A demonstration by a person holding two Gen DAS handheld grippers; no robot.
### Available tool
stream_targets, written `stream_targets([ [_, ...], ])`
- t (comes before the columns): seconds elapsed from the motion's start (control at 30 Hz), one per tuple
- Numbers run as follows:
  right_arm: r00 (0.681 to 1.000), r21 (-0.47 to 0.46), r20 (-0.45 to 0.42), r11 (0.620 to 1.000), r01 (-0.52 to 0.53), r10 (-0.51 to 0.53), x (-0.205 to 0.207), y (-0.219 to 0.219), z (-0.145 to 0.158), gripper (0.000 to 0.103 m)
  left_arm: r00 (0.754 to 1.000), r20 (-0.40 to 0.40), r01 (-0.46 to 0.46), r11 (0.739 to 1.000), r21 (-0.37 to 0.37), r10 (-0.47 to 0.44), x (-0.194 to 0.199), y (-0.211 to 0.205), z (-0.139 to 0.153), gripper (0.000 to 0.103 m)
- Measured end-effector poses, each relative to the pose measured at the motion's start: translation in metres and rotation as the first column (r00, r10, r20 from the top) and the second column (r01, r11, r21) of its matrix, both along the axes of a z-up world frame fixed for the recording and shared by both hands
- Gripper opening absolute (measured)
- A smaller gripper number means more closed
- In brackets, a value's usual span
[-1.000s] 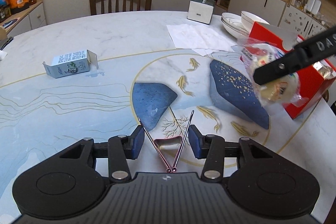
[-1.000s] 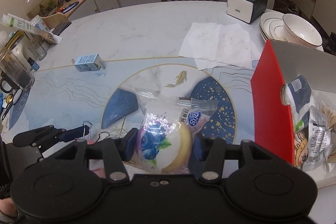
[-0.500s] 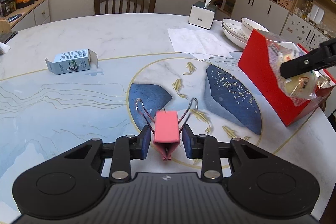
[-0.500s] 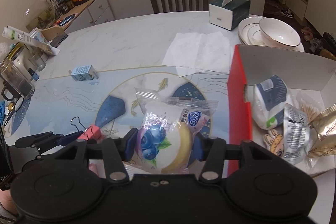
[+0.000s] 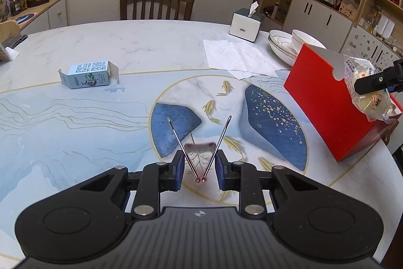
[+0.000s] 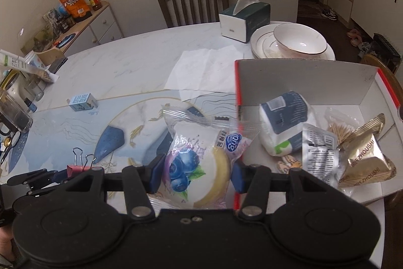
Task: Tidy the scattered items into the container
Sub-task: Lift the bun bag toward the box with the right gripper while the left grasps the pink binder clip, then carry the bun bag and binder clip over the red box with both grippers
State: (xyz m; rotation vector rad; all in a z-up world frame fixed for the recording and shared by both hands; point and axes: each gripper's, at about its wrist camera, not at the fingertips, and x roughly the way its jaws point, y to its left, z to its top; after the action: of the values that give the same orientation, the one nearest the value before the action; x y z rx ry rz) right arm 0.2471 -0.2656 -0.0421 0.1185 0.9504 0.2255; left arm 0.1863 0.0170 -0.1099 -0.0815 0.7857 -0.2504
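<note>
My left gripper [image 5: 199, 163] is shut on a pink binder clip [image 5: 199, 150] with its wire handles spread in a V, held above the table; the clip also shows in the right wrist view [image 6: 75, 168]. My right gripper [image 6: 196, 175] is shut on a wrapped blueberry bun [image 6: 199, 163], held over the near left edge of the red box [image 6: 302, 77]. The box [image 5: 325, 97] holds several snack packets, a white-and-dark roll [image 6: 287, 122] and toothpicks. The bun [image 5: 367, 92] hangs above the box in the left wrist view. A small blue-white carton [image 5: 87, 75] lies on the table.
A tissue box [image 5: 245, 25], stacked plates with a bowl [image 6: 297, 42] and unfolded white paper [image 5: 236, 57] sit behind the red box. A wooden chair [image 5: 156, 4] stands at the far side. Jars and scissors [image 6: 10, 143] crowd the left table edge.
My right gripper has carried the bun rightward from above the table centre to over the red box's edge. My left gripper lifted the binder clip, which turned in its grip.
</note>
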Motion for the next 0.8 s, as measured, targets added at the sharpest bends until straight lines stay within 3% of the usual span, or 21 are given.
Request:
stream_targets([
  [0.37,0.999,0.048,0.024,0.998,0.035,-0.036,0.000,-0.038,0.009,0.051,1.000,0.018,0.004,1.000,0.003,-0.005,-0.004,-0.019,0.011,0.020],
  [0.47,0.998,0.021,0.040,0.999,0.048,-0.049,0.001,-0.052,0.012,0.051,0.999,0.036,0.011,1.000,-0.012,-0.010,-0.006,-0.027,0.020,0.020],
  [0.8,0.995,0.002,0.032,0.996,0.091,-0.091,0.003,-0.101,0.006,0.051,0.989,0.098,0.115,0.993,-0.033,-0.111,0.002,-0.083,0.055,0.020],
])
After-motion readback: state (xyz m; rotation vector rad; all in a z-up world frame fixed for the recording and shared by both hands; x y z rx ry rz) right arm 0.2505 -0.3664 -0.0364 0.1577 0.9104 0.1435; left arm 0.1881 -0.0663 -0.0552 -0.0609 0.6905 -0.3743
